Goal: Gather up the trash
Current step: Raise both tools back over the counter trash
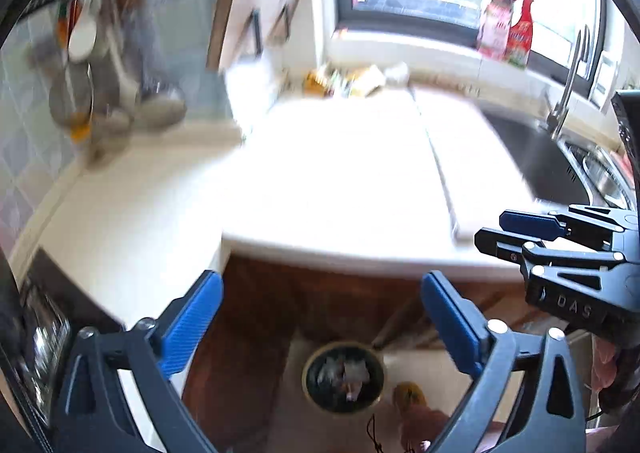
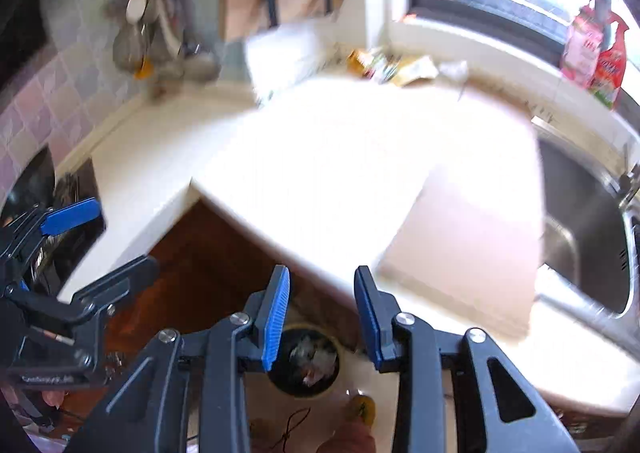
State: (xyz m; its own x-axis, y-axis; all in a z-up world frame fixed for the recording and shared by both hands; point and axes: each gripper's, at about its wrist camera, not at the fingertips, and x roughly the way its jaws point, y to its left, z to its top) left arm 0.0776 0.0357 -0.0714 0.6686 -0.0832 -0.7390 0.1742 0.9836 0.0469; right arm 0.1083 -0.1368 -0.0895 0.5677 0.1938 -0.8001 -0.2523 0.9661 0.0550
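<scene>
Wrappers [image 1: 346, 79] lie in a loose heap at the back of the countertop [image 1: 320, 181], below the window. Left wrist view: the left gripper [image 1: 320, 323] stands wide and empty above a floor bin [image 1: 343, 377] that already holds crumpled scraps. This view alone shows the faucet [image 1: 566, 89] at the sink.

Right wrist view: the right gripper [image 2: 322, 317] is narrowly parted with nothing between its pads. The same heap [image 2: 390, 65] shows here with a crumpled white piece [image 2: 454, 69] set apart. Judged light, soft and crushable; pinch a raised fold, not a flat face.
</scene>
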